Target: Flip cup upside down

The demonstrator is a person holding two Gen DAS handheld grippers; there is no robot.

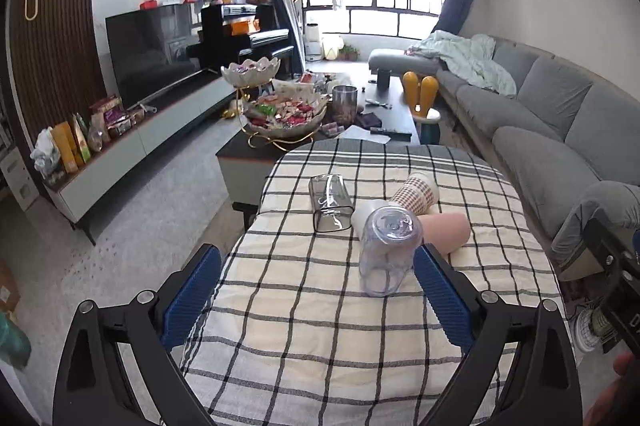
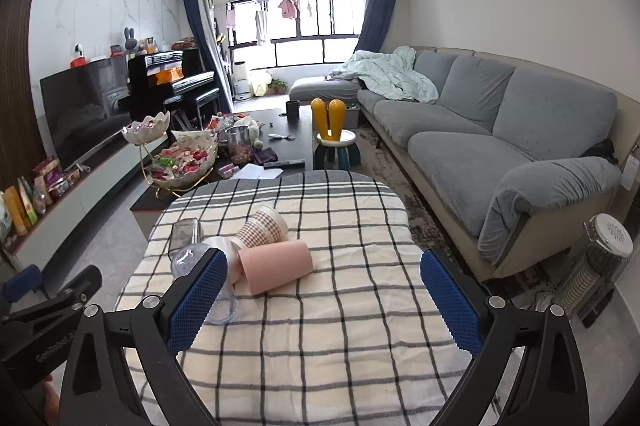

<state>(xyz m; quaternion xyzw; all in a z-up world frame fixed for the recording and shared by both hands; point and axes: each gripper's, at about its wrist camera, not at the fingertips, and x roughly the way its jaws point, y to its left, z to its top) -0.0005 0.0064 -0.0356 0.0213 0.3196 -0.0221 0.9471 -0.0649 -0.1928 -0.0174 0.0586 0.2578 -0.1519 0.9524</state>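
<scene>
Both grippers wide open, holding nothing. Left gripper [image 1: 318, 286] hovers low over the checked tablecloth [image 1: 320, 326], right gripper [image 2: 324, 290] alongside, further right. Nearest item: clear plastic cup [image 1: 387, 254], base up, apparently already inverted, just ahead of the left gripper's right pad. Behind it, lying on their sides: pink cup [image 2: 276, 264], square glass tumbler [image 1: 330, 204], plaid paper cup [image 1: 414, 192]. The cluster is tight, cups touching. Likely next target is the pink cup; grab mid-body, lift clear of neighbours before rotating, set rim down flat.
</scene>
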